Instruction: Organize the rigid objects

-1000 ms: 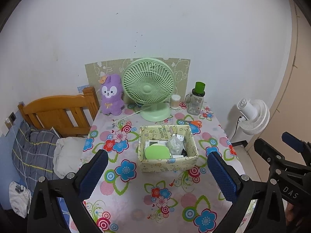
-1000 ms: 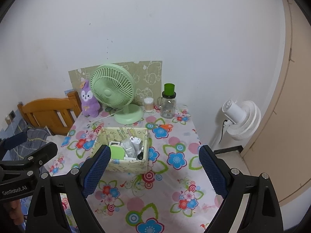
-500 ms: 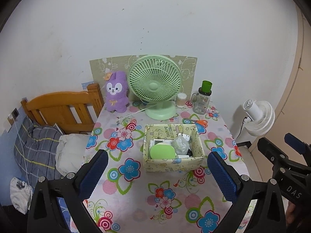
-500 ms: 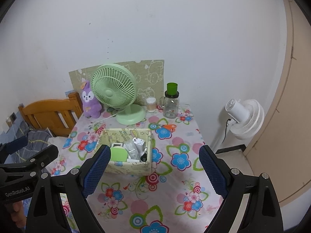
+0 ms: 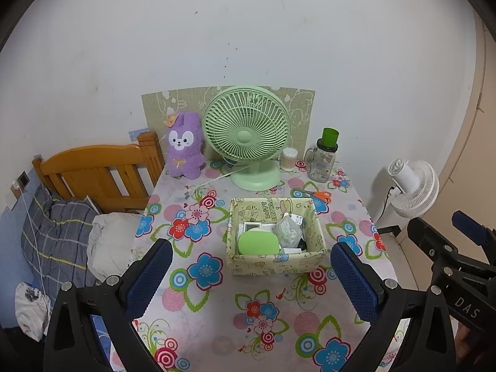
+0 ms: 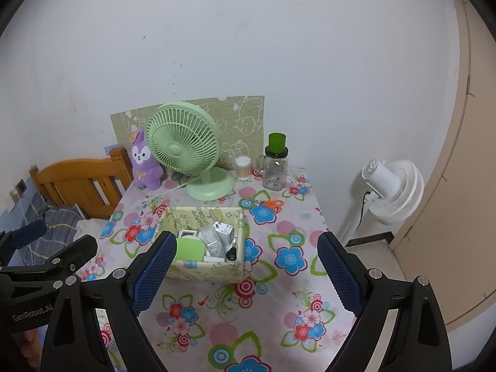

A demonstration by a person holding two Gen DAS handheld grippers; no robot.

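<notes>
Both grippers wide open, empty, above floral-cloth table
Yellow patterned paper box dead ahead of left gripper; right gripper sits right of it, w/ orange-handled scissors beyond

I see the yellow patterned box on the bench centre, holding a green oval case and small gadgets.

A small desk covered in a flower-print cloth stands against the white wall. Along its back edge, left to right — a purple plush rabbit, a pale green round desk fan, a small jar of cotton swabs, a clear bottle with a green cap. Orange-handled scissors lie near a yellow patterned open box at the middle.
</notes>
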